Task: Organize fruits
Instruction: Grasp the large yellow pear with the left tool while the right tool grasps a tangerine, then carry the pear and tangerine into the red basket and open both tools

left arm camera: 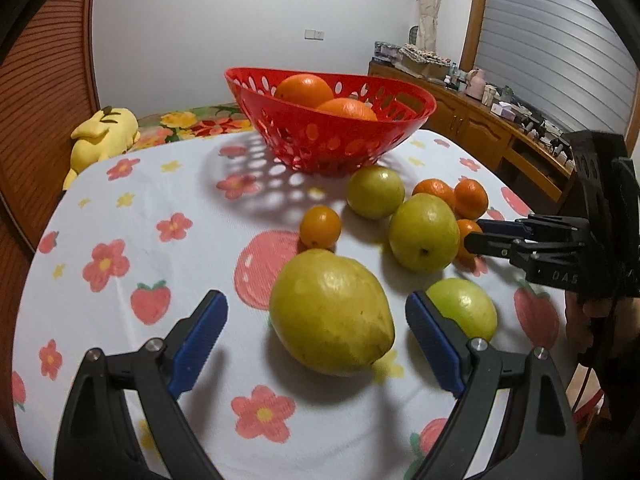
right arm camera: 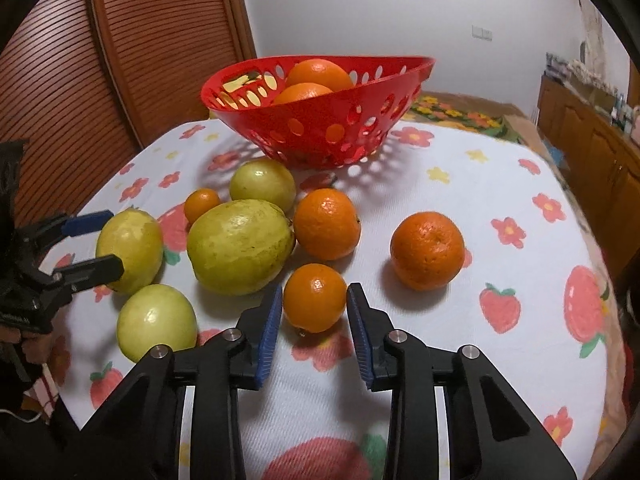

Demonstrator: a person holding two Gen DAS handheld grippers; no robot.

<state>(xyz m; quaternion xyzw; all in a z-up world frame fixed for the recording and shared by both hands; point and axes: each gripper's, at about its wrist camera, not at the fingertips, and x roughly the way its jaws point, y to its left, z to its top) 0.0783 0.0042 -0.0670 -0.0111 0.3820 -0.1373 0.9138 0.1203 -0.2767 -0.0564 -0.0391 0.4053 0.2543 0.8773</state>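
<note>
Right tongs point(right arm camera: 315, 310) clamp a small orange point(right arm camera: 315, 297) mid-tabletop; left tongs point(left arm camera: 316, 332) gape astride the big guava point(left arm camera: 331, 312), basket point(right arm camera: 280, 120) beyond.

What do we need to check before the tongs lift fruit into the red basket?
1. Right tongs shut on the small orange: ok.
2. Left tongs gripping the big yellow-green fruit: not ok, the pads stand open on either side.
3. Room in the red basket: ok, only two oranges inside.
4. Basket upright on the table: ok.
5. Small orange clear of the neighbouring green fruit: cannot tell, they sit very close.
</note>
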